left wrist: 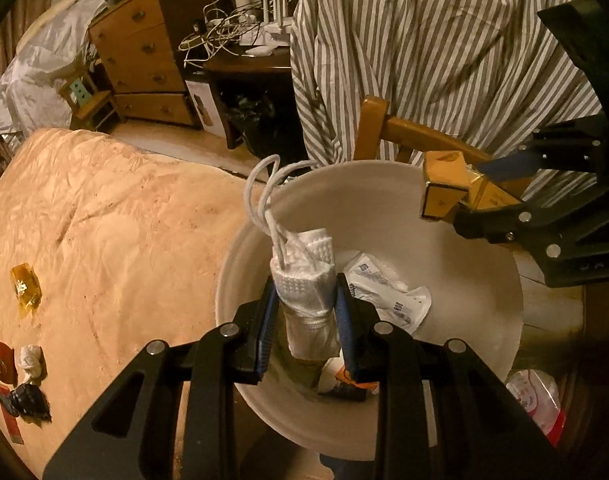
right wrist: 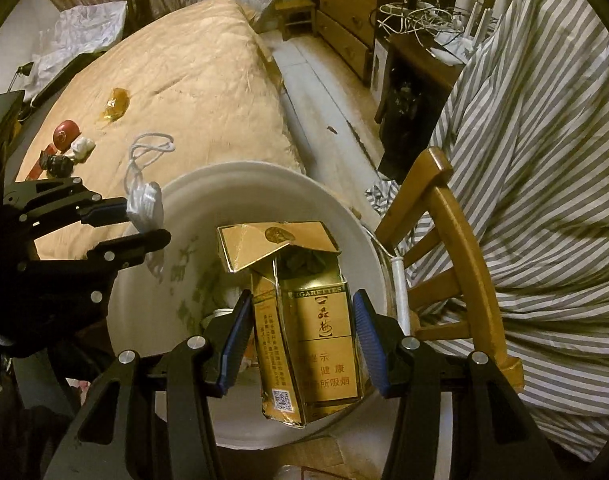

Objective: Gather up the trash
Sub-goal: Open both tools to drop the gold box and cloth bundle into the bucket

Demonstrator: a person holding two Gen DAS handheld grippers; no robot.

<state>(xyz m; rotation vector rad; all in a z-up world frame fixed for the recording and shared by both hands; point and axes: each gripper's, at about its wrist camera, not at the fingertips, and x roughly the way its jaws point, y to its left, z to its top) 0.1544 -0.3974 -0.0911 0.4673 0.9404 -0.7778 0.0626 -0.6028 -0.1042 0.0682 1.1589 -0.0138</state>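
- Cluttered bedroom: a peach quilted bedspread (left wrist: 104, 232) covers the bed, with a wooden chest of drawers (left wrist: 144, 56) and a striped grey-and-white sheet (left wrist: 444, 40) draped over a wooden chair (right wrist: 456, 240) behind.
- Between bed and chair stands a round white plastic bin (left wrist: 384, 184), crumpled wrappers lying inside.
- The left gripper (left wrist: 306, 312) pinches a folded white mesh mask with looped white strings (left wrist: 308, 276) above the bin's opening.
- The right gripper (right wrist: 300, 328) hangs over the bin; a torn-open gold cigarette carton (right wrist: 304, 320) sits between its blue pads, a gap showing on the right side, so I cannot tell whether it is clamped.
- On the bedspread lie a yellow cellophane wrapper (left wrist: 24, 288), a red round object (left wrist: 2, 360) and a white crumpled tissue (left wrist: 31, 362).
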